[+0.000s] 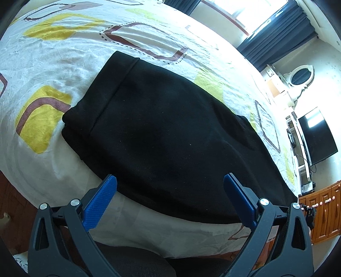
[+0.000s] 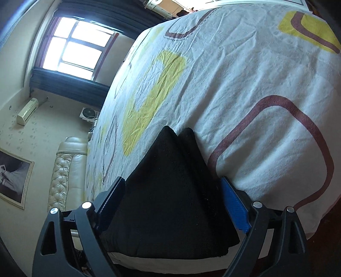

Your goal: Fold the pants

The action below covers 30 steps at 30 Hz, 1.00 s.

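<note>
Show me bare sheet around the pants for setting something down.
Free: the wide sheet beyond the pants toward the window; also the strip between the pants' near edge and the bed edge, by the left gripper. Right wrist view shows open sheet past the pants. Crowded: the right gripper straddles the pants, fingers apart.

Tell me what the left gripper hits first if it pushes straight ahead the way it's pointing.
Most likely the black pants: the open left gripper points at them, folded on the bed sheet. Depth is unclear, so the height above the cloth is uncertain.
</note>
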{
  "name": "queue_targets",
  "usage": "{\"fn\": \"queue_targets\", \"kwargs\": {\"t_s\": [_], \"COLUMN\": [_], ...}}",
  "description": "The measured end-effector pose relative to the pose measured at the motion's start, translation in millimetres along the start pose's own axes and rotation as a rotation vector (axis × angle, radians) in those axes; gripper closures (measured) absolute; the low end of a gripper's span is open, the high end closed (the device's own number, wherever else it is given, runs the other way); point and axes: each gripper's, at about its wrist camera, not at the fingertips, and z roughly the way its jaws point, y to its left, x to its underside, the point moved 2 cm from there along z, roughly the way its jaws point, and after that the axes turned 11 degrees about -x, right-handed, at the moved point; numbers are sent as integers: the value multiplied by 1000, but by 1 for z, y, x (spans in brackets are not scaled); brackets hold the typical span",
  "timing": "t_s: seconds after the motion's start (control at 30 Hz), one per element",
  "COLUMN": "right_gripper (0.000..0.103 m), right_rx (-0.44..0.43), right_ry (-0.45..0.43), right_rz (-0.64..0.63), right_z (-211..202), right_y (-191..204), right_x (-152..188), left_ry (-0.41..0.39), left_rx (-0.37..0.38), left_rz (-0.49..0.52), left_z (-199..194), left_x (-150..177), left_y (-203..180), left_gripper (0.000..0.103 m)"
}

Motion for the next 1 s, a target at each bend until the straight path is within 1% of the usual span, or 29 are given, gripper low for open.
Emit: {"fn": "queue_targets", "kwargs": {"t_s": [0.07,0.1,0.17,0.2,0.23,0.27,0.33,0.4,0.5,0.57,0.63,0.7,0.8,0.9,1.0], "right_gripper": [14,14,18,41,81,83,84,85,85,85,85,85,85,85,85], "right_rx": [16,28,24,19,27,29,78,94,44,-50,-138,-213,-271,-270,-222], "right_ry": [6,24,92,112,136,165,190,154,94,57,32,29,48,88,143], "right_rz": [3,-15,-32,-32,-39,-59,-107,-84,-62,-36,-22,-20,-54,-120,-206], "right_z": [4,8,10,11,13,18,27,28,21,14,6,5,14,38,73], "right_y": [-4,-2,1,5,8,12,20,22,34,49,70,94,139,187,231], "right_x": [1,2,9,11,14,18,29,31,31,30,32,37,47,66,89], "left_ry": [2,2,1,0,-1,-3,6,12,16,18,14,18,29,44,65], "left_rx": [-4,-5,-1,-1,-4,-8,-14,-14,-4,-16,-21,-17,-10,-17,-18], "left_rz": [-1,-3,-5,-1,3,6,6,1,4,24,37,36,38,43,33], "left_z": [1,1,0,1,1,2,5,6,4,3,3,3,7,10,11], "left_x": [-1,-3,-4,-5,-6,-7,-7,-8,-10,-13,-15,-15,-14,-10,-8], "left_y": [1,1,2,3,4,4,5,5,4,5,7,9,11,10,8], "left_gripper": [3,3,3,3,3,3,3,3,3,3,3,3,3,3,3]}}
